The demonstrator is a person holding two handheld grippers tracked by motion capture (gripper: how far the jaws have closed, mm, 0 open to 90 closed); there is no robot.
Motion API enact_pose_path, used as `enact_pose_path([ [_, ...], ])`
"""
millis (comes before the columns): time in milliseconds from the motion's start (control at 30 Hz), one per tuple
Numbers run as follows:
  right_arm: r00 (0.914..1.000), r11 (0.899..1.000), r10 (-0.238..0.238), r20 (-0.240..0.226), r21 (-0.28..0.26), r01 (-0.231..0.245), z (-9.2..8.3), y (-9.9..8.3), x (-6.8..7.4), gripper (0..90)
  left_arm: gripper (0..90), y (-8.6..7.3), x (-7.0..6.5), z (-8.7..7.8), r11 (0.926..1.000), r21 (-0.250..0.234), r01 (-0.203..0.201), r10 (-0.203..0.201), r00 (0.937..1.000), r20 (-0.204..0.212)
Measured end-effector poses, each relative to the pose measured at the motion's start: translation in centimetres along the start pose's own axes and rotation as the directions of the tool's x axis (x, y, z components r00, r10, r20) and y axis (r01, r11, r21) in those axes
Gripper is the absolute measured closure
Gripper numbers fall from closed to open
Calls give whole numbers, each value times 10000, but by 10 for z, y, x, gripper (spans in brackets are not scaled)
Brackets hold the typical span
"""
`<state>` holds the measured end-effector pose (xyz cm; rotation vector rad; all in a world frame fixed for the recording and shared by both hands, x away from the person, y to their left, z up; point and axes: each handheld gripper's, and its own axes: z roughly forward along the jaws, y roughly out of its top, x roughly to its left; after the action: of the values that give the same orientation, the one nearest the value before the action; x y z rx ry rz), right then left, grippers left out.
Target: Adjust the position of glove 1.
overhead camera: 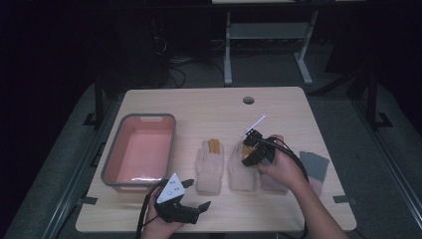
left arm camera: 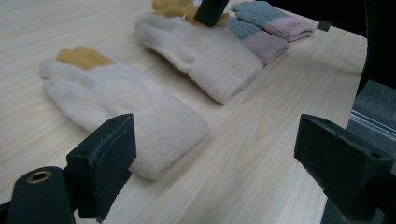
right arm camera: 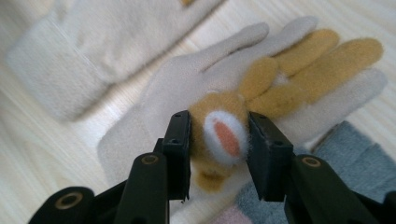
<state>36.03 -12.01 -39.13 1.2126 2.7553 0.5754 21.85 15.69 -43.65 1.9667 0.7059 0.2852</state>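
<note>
Two cream gloves with yellow fingers lie side by side on the wooden table. The left one (overhead camera: 209,163) (left arm camera: 116,98) (right arm camera: 93,46) lies flat. On the right glove (overhead camera: 240,173) (right arm camera: 173,88) (left arm camera: 205,51) sits a yellow plush ornament (right arm camera: 219,128) with a white and orange spot. My right gripper (overhead camera: 249,149) (right arm camera: 219,140) is shut on that ornament, its pads pressing both sides, just above the glove. My left gripper (overhead camera: 198,193) (left arm camera: 215,158) rests near the table's front edge, open, nothing between its jaws, pointing toward the left glove's cuff.
A pink bin with a grey rim (overhead camera: 171,144) stands at the left of the table. Grey and pink gloves (overhead camera: 314,167) (left arm camera: 271,23) (right arm camera: 355,154) lie right of the cream pair. A cable hole (overhead camera: 248,100) is at the table's back.
</note>
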Motion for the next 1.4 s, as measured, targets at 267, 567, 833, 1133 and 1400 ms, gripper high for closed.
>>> enact_pose_path([
  [267, 9999, 9994, -124, 29, -337, 125, -22, 8, 9, 626, 129, 0, -1, -2, 9999, -144, 78, -78, 10000, 8],
  [567, 9987, 9965, -517, 35, -657, 518, -30, 28, 30, 625, 130, 1, -1, -8, 9997, -186, 146, -147, 9999, -54],
  [833, 9965, 9942, -800, -231, -738, 781, -19, 50, 50, 625, 130, 1, 1, -10, 9994, -285, 190, -194, 9997, -123],
  [1133, 9944, 9940, -954, -461, -581, 926, -1, 62, 61, 625, 130, 1, 2, -11, 9998, -188, 89, -92, 9998, -148],
  [1400, 9935, 9946, -967, -605, -430, 941, 16, 67, 68, 624, 130, 1, 1, -10, 9995, -258, 172, -176, 9997, -148],
])
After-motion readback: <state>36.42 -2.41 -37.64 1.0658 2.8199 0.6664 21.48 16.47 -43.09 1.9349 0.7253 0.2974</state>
